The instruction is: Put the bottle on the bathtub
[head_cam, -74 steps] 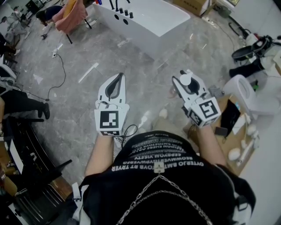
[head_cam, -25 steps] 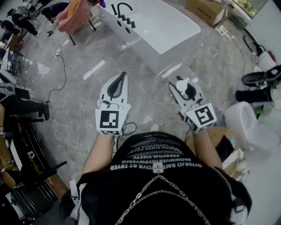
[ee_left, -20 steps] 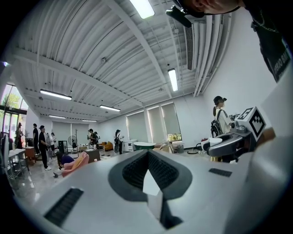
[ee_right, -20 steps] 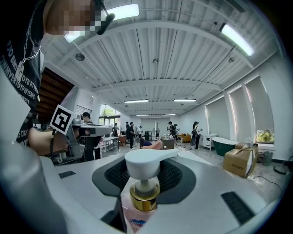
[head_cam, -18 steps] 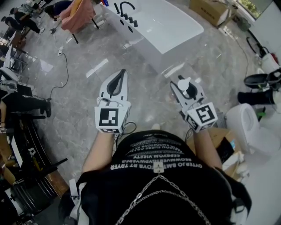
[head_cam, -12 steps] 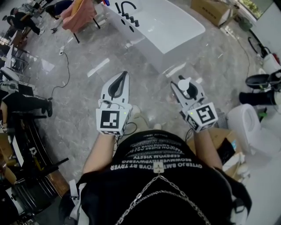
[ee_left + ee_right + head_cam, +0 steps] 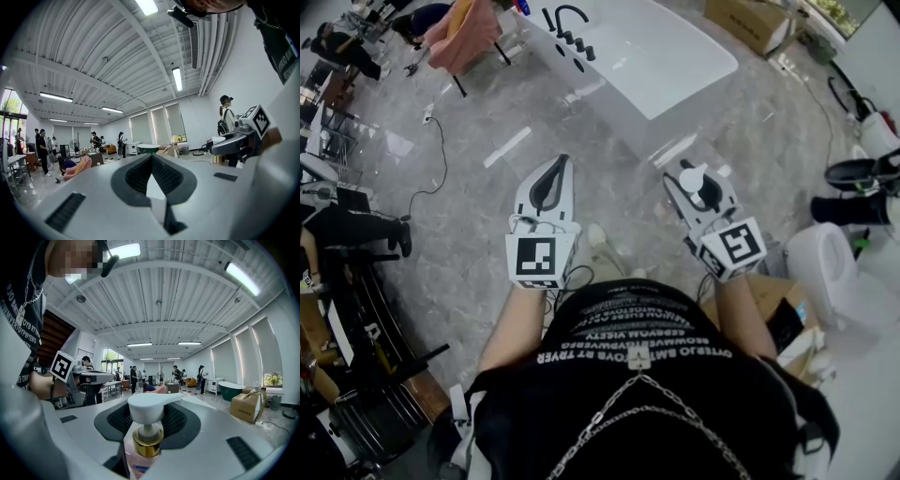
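Note:
In the head view the white bathtub (image 7: 656, 47) stands on the marble floor ahead, with a black faucet (image 7: 565, 16) at its left end. My right gripper (image 7: 692, 173) is shut on a pump bottle (image 7: 695, 175), well short of the tub. In the right gripper view the bottle (image 7: 146, 442) shows a white pump head, a gold collar and a pink body upright between the black pads of that gripper (image 7: 150, 404). My left gripper (image 7: 562, 162) is held level beside it; its tips meet with nothing between them, as the left gripper (image 7: 151, 157) view also shows.
A cardboard box (image 7: 755, 23) lies beyond the tub at right. A white fixture (image 7: 825, 267) and black gear stand at the right. A pink chair (image 7: 469, 28) and a floor cable (image 7: 431, 159) are at left, dark racks (image 7: 356, 309) further left. Several people stand in the hall.
The view has advanced toward the bathtub, which now sits closer and more central. Both grippers keep their pose and grip. A shoe now shows on the floor between them.

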Tool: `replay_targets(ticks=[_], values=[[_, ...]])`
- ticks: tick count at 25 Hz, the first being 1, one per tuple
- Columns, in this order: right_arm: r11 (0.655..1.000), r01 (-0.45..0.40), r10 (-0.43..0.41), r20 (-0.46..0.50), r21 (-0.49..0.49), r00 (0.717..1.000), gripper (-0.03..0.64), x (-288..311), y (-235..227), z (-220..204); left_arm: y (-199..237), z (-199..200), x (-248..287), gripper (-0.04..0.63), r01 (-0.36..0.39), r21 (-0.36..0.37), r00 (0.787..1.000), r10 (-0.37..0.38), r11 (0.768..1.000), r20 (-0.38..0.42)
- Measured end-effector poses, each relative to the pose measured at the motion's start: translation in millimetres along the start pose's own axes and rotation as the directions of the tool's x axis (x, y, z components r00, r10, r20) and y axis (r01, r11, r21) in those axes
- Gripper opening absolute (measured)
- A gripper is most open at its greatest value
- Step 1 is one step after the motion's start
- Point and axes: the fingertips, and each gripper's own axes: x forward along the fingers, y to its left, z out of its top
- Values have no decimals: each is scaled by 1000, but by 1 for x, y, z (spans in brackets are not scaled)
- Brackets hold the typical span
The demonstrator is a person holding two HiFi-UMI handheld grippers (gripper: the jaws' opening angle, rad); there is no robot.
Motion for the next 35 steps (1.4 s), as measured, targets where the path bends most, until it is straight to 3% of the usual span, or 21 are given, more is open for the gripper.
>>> replay_targets(ticks=[5,13,35], values=[[1000,17,-17,-5,3,1000,146,20,-13,2,14,-1,24,2,21,31,1000,-21,999,-4],[999,32,-32,-34,-15,999,146,63,-39,0,40,3,69,2,40,-19,999,-39,999,15],[999,46,-47,-84,-11,995,146,188,-74,14,126,-24,159,2,78,-6,997,-78,997,-25]])
